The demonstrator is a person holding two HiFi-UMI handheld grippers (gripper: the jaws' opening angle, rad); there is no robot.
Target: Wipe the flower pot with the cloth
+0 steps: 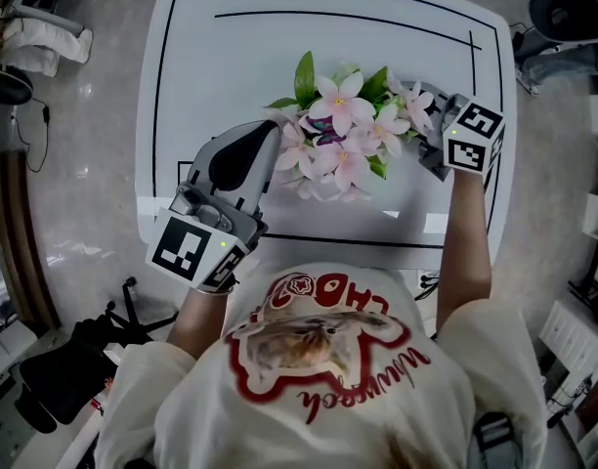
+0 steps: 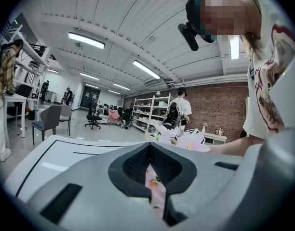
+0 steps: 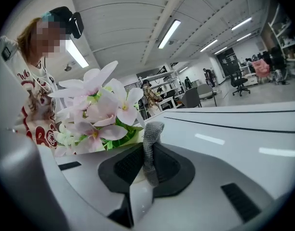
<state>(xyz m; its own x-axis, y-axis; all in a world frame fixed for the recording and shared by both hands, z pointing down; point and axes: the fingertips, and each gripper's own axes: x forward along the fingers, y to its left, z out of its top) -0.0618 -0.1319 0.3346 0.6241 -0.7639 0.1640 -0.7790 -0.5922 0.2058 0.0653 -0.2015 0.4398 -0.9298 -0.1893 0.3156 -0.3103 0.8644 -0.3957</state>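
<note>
A bunch of pink artificial flowers (image 1: 343, 130) with green leaves stands mid-table; the blooms hide the pot under them. My left gripper (image 1: 273, 137) reaches into the bunch from the left. In the left gripper view its jaws (image 2: 150, 150) are shut, with a pink petal (image 2: 156, 189) caught in the slit between them. My right gripper (image 1: 425, 123) sits at the right side of the bunch. It is shut on a strip of grey cloth (image 3: 151, 138) that sticks up from the pads, with the flowers (image 3: 97, 109) just beyond on the left.
The white table (image 1: 279, 47) carries a black rectangular outline and extends far behind the flowers. A black chair base (image 1: 74, 360) stands on the floor at lower left. Office chairs and shelves (image 2: 147, 112) lie far off in the room.
</note>
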